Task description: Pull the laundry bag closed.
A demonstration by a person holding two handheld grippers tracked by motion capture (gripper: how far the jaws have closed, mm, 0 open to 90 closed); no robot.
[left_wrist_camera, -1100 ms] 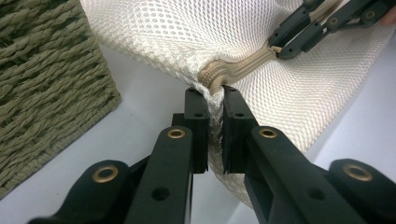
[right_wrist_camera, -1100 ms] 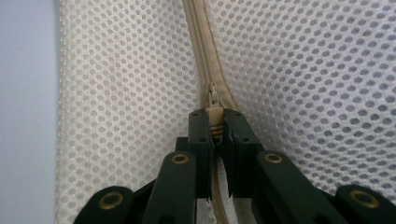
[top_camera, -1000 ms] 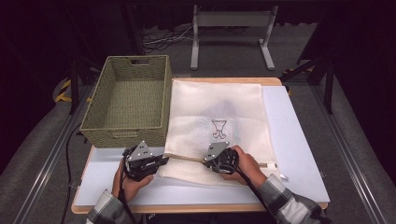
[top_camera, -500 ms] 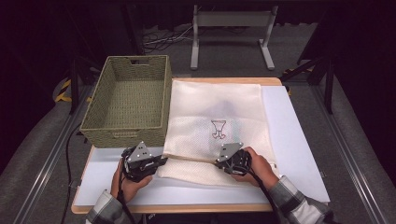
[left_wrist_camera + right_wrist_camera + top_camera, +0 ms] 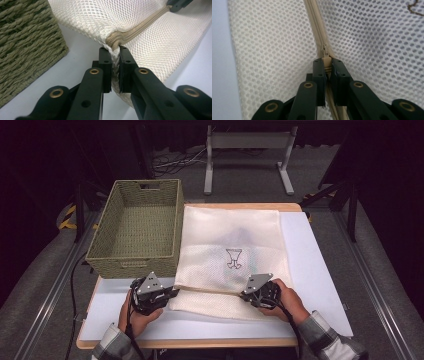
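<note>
I had the mesh laundry bag (image 5: 232, 255) flat on the white table (image 5: 320, 285), just beside the wicker basket (image 5: 137, 227). My left tongs (image 5: 115, 53) were clamped on the bag's corner at the zipper's (image 5: 140, 23) end; my right tongs (image 5: 327, 65) were pinched shut on the zipper pull (image 5: 325, 60), farther along the track. As I judged it, the small pull could have slipped from the pads under a skewed tug, or loose mesh could have jammed in the slider had the corner hold slackened.
</note>
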